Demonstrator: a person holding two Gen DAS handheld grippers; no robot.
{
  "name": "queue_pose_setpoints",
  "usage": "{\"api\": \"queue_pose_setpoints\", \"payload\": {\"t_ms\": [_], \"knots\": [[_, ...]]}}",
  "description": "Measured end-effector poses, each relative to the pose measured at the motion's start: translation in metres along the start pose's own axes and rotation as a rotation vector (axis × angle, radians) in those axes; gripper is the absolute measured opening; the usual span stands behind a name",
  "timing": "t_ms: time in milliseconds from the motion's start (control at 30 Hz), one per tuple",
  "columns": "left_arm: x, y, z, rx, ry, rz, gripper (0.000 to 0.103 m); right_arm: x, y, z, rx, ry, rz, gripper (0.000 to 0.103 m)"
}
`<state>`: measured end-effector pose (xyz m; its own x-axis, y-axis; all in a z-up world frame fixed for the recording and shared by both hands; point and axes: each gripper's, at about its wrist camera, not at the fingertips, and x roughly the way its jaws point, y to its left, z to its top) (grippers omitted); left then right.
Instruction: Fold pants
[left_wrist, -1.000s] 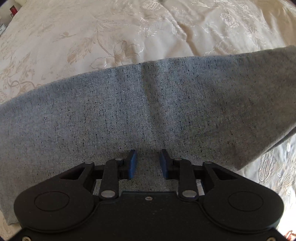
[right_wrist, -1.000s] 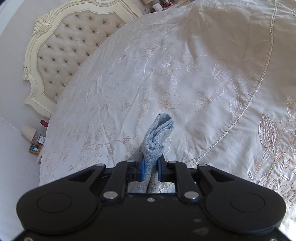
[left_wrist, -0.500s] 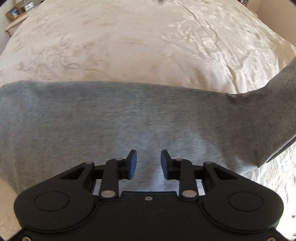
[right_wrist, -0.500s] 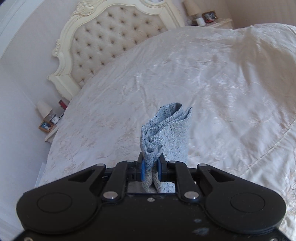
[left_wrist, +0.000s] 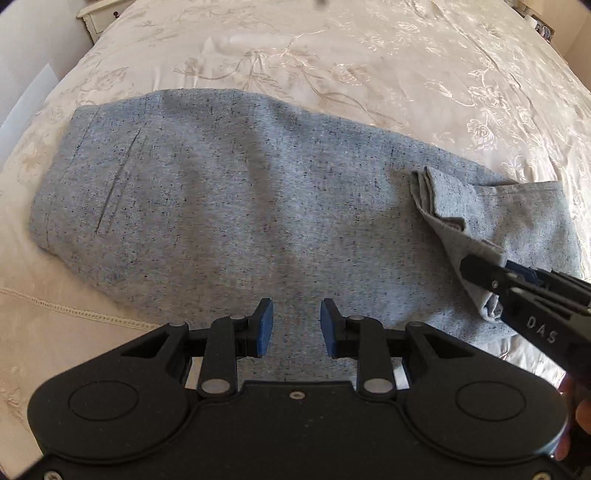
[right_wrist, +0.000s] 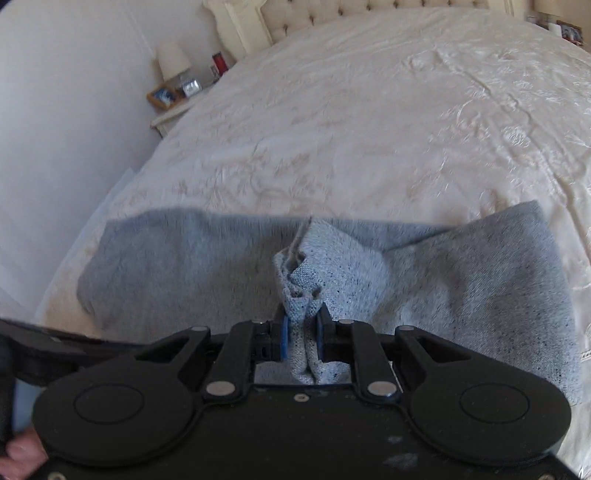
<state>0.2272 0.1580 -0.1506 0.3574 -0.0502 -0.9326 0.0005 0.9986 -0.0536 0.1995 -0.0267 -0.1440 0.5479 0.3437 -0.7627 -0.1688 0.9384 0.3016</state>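
We see one pair of grey pants (left_wrist: 236, 206) lying flat across the middle of the left wrist frame, on one cream bedspread (left_wrist: 369, 66) with a stitched leaf pattern. Two claws show. The left claw (left_wrist: 296, 326) sits at lower centre, its two blue pads parted with nothing between them, just over the near edge of the cloth. The right claw (right_wrist: 302, 338) is closed on a bunched end of the pants; in the left view it enters at the lower right with that end lifted and doubled back. At the upper left of the right view stand one lamp (right_wrist: 173, 61) and what may be a picture frame (right_wrist: 162, 96), though blurred.
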Motion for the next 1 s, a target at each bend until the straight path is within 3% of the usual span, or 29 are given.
{"api": "queue_pose_setpoints", "payload": {"t_ms": [167, 367, 567, 667, 767, 833, 900, 1000], "knots": [[0.001, 0.002, 0.005, 0.025, -0.013, -0.035, 0.037, 0.008, 0.007, -0.01, -0.011, 0.008, -0.032, 0.03], [-0.003, -0.022, 0.016, 0.035, -0.037, -0.098, 0.037, -0.034, 0.004, -0.004, -0.003, -0.052, 0.016, 0.032], [0.002, -0.071, 0.032, 0.101, -0.059, -0.136, 0.037, -0.084, -0.036, -0.01, 0.074, -0.077, 0.004, 0.033], [0.013, -0.099, 0.036, 0.161, -0.06, -0.155, 0.037, -0.089, -0.064, -0.021, 0.126, -0.028, -0.038, 0.034], [0.033, -0.126, 0.039, 0.247, -0.05, -0.121, 0.038, -0.088, -0.087, -0.038, 0.143, 0.028, -0.081, 0.036], [0.051, -0.136, 0.04, 0.283, -0.036, -0.057, 0.038, -0.086, -0.098, -0.045, 0.152, 0.054, -0.088, 0.036], [0.066, -0.138, 0.042, 0.286, -0.015, -0.021, 0.039, -0.085, -0.106, -0.048, 0.154, 0.057, -0.085, 0.035], [0.074, -0.133, 0.043, 0.263, -0.01, -0.026, 0.043, -0.078, -0.113, -0.045, 0.137, 0.058, -0.064, 0.036]]}}
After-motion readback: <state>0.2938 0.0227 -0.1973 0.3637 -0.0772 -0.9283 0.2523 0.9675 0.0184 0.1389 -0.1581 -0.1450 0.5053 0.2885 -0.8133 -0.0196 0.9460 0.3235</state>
